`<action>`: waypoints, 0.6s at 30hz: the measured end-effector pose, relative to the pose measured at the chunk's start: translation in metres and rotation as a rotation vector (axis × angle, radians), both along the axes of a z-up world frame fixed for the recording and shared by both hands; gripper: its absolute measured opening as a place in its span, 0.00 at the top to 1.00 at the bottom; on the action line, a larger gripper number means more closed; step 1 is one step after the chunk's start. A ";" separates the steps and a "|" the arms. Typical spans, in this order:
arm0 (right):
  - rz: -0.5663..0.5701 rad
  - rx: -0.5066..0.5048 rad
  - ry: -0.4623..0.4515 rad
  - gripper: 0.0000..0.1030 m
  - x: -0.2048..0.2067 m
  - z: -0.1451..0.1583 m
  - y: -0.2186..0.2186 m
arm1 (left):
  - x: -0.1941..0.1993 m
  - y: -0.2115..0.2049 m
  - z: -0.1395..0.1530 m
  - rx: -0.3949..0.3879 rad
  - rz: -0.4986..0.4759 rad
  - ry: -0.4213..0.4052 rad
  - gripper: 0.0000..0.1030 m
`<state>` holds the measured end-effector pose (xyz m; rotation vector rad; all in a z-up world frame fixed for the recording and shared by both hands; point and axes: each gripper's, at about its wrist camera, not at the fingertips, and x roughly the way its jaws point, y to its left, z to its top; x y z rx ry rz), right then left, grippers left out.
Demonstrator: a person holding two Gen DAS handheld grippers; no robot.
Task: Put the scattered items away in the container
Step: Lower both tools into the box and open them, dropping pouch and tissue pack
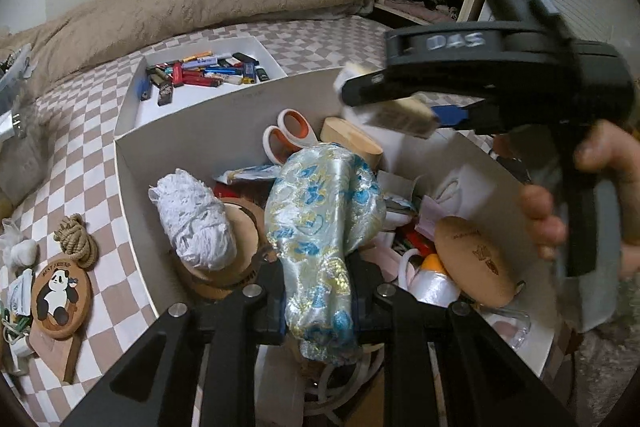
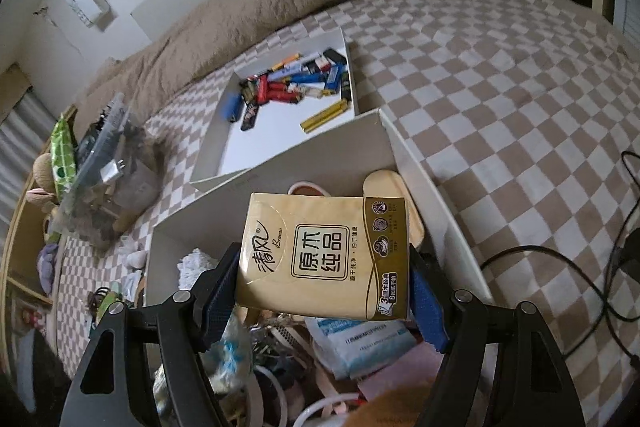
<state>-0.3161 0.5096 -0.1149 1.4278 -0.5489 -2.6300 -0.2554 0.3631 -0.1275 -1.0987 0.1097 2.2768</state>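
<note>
Most of the tidying looks done from where I stand: the big white box [image 1: 132, 195] on the checkered bed [image 2: 500, 87] is already heaped with a bundle of white yarn [image 1: 192, 223], orange-handled scissors [image 1: 288, 135], round wooden lids and soft odds and ends.

Two more items hang over it. The left tongs [image 1: 318, 303] are pinched on a pale silk pouch with blue flowers [image 1: 324, 219], which hangs just above the pile. The right tongs [image 2: 324, 291] grip a golden tissue pack [image 2: 324, 255] by its two sides, poised above the box's far corner; in the left view that pack is only a blur under the black tool. Neither has been let go, so both drops remain.

What is left outside sits to the left of the box: a coil of brown rope [image 1: 76, 239], a wooden panda plaque [image 1: 60, 299], and some small white bits near them that I cannot make out clearly. A shallow tray of lighters [image 1: 200, 71] lies behind the box; whether it counts as clutter I can't say.
</note>
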 end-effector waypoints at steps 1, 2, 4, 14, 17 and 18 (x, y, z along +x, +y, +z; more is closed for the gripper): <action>0.004 0.016 -0.008 0.26 -0.003 -0.003 -0.003 | 0.000 0.000 0.000 -0.002 -0.002 -0.005 0.70; 0.004 0.033 -0.010 0.26 -0.006 -0.005 -0.005 | 0.001 0.000 0.000 -0.011 0.002 -0.007 0.66; 0.001 0.048 -0.006 0.24 -0.009 -0.009 -0.009 | 0.003 -0.001 0.001 -0.030 0.009 0.005 0.50; 0.032 0.000 0.018 0.02 -0.003 -0.001 -0.017 | 0.009 -0.009 0.004 -0.004 0.007 -0.013 0.40; 0.042 -0.010 0.042 0.02 0.005 0.009 -0.017 | 0.013 -0.009 0.010 0.023 -0.004 -0.008 0.27; 0.048 -0.016 0.051 0.02 0.009 0.013 -0.017 | 0.014 -0.009 0.013 0.033 -0.006 -0.004 0.23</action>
